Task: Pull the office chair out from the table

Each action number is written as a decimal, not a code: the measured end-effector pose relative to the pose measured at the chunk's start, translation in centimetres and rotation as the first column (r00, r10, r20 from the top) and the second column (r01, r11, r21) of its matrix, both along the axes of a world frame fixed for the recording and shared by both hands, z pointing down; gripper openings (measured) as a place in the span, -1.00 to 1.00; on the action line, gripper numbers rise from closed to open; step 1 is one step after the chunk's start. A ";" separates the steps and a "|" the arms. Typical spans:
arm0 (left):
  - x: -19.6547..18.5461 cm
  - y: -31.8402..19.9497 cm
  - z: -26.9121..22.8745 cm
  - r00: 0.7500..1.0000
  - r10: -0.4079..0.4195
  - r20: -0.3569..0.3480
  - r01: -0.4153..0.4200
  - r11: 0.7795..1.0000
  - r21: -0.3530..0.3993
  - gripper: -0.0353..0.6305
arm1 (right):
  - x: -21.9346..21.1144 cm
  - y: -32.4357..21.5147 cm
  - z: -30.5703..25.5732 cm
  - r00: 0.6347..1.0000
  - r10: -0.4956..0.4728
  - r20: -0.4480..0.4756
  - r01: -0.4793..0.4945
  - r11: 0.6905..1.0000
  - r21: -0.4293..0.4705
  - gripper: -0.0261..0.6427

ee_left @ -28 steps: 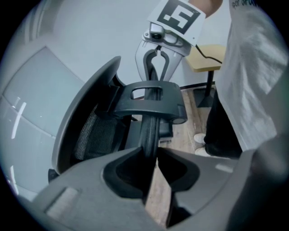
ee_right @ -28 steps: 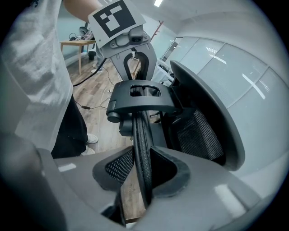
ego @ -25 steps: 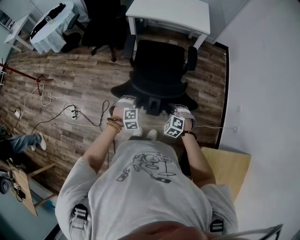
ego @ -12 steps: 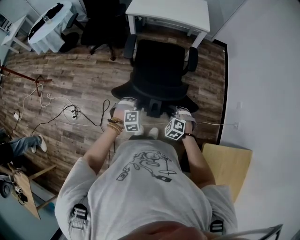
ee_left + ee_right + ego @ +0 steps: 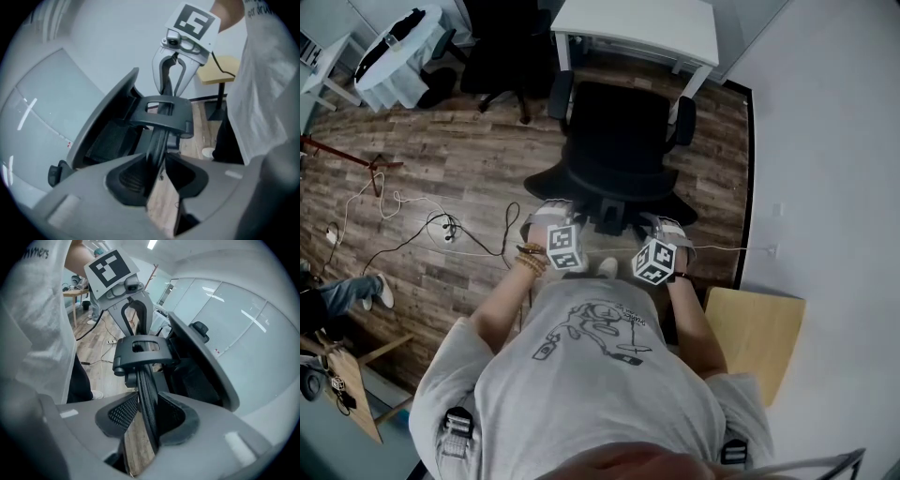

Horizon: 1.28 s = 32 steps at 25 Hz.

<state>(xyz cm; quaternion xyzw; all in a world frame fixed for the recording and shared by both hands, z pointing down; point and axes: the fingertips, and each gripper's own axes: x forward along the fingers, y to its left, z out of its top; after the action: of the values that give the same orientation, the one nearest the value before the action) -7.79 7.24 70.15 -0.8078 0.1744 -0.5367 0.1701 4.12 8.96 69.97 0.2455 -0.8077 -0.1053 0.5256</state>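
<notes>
Head view has the office chair (image 5: 614,141) on the wood floor (image 5: 441,169), seat front close to the white table (image 5: 642,28) and its backrest (image 5: 156,150) toward the person (image 5: 591,375). The left gripper (image 5: 549,214) and right gripper (image 5: 662,225) sit on the backrest's rim, one each side of the middle bracket. Both sets of jaws have just been opening. The rim runs between the pads on each, but floor shows through a gap beside it, so they're loosened, not clamped. The white wall (image 5: 825,187) runs close on the right, cables (image 5: 441,225) trail on the left, and a pale wooden seat (image 5: 755,333) stands by the person's right arm.
</notes>
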 end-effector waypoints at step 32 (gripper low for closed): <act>5.6 4.8 -31.6 0.292 -0.221 -0.931 0.091 0.975 -0.203 -0.89 | -3.5 4.6 -32.4 0.385 0.106 0.917 -0.211 0.977 -0.024 -0.90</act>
<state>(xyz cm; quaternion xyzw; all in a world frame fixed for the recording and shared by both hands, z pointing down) -2.20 11.99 38.56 -0.9552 0.2885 0.0177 -0.0629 0.63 13.54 37.56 0.3637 -0.9297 0.0580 -0.0063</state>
